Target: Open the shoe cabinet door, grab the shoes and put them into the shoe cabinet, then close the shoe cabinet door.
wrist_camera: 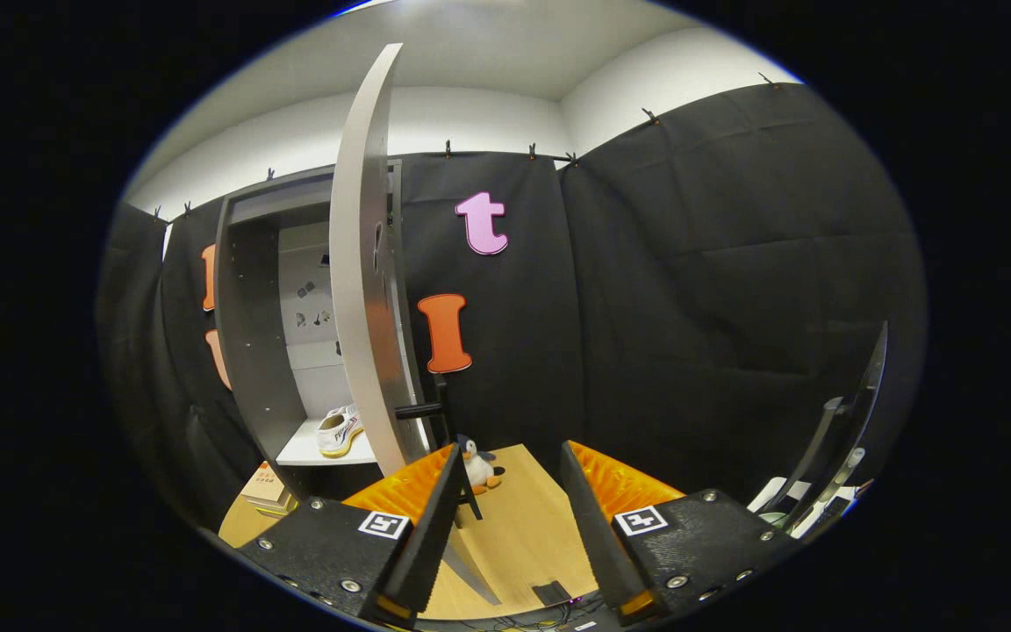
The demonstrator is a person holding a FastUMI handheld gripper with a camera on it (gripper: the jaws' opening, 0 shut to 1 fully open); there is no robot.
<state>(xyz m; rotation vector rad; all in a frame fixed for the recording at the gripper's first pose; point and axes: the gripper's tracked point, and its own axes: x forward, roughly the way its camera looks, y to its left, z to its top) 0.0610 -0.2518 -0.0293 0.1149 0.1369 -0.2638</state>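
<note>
The grey shoe cabinet stands ahead and to the left of my fingers, its door swung wide open so that I see it almost edge-on. On the white lower shelf inside the cabinet rests a white sneaker with a yellowish sole. My gripper is open and holds nothing; its left finger is close to the lower edge of the door. A dark handle sticks out from the door just above that finger.
A small penguin toy sits on the wooden table just beyond my fingers. A stack of boxes lies beside the cabinet's foot. A dark stand with white items rises to the right of my right finger.
</note>
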